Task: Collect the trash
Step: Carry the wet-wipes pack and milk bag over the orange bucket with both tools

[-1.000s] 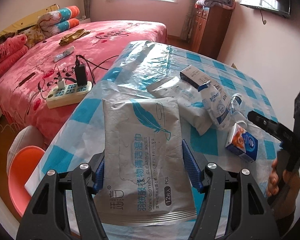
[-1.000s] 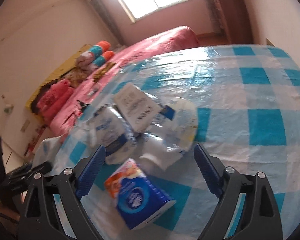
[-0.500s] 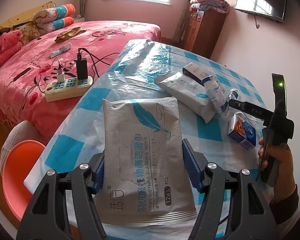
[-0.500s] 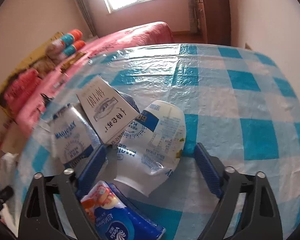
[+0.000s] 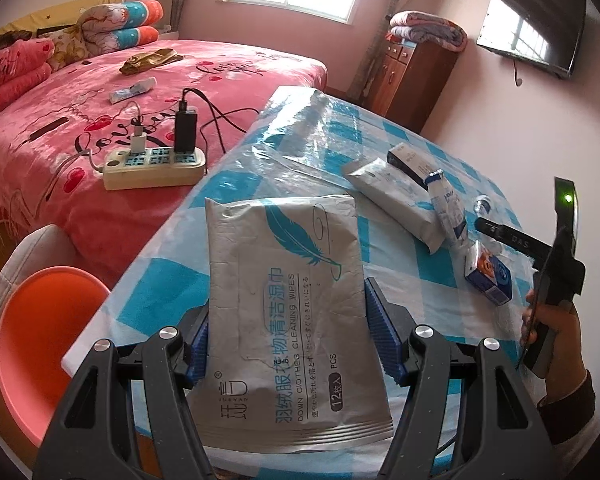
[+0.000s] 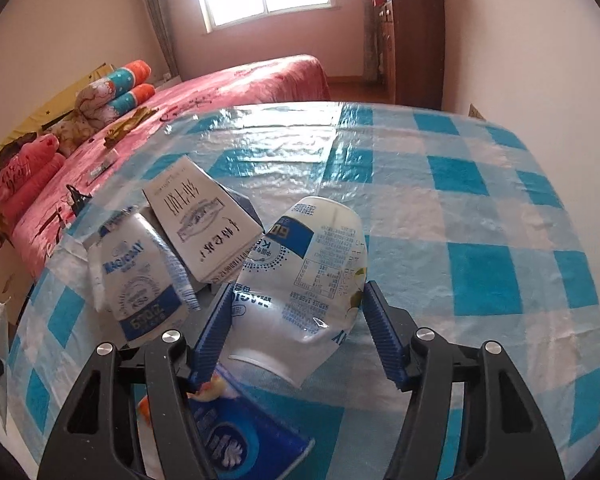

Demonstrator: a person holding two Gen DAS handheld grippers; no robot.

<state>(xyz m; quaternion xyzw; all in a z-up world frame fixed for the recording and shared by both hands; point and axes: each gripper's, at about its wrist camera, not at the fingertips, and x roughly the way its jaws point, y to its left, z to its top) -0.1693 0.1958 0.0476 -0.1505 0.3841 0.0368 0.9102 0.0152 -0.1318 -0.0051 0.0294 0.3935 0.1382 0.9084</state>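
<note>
My left gripper (image 5: 286,328) is shut on a grey cleaning-wipes pack (image 5: 288,312) and holds it above the near edge of the blue-checked table (image 5: 300,152). My right gripper (image 6: 296,320) is open, with its fingers either side of a crushed white plastic bottle (image 6: 312,276) lying on the table; touching is unclear. Beside the bottle lie a white carton (image 6: 202,220), a white pouch (image 6: 140,280) and a blue tissue pack (image 6: 236,436). The right gripper (image 5: 500,236) also shows at the right of the left wrist view.
A pink bed (image 5: 100,92) with a power strip (image 5: 154,164) stands left of the table. An orange chair (image 5: 40,332) is at the table's near left corner. A wooden cabinet (image 5: 412,76) is at the back, a TV (image 5: 536,36) on the wall.
My right gripper has moved forward over the tissue pack until its fingers flank the crushed bottle. My left gripper has lifted and drawn back a little with the wipes pack.
</note>
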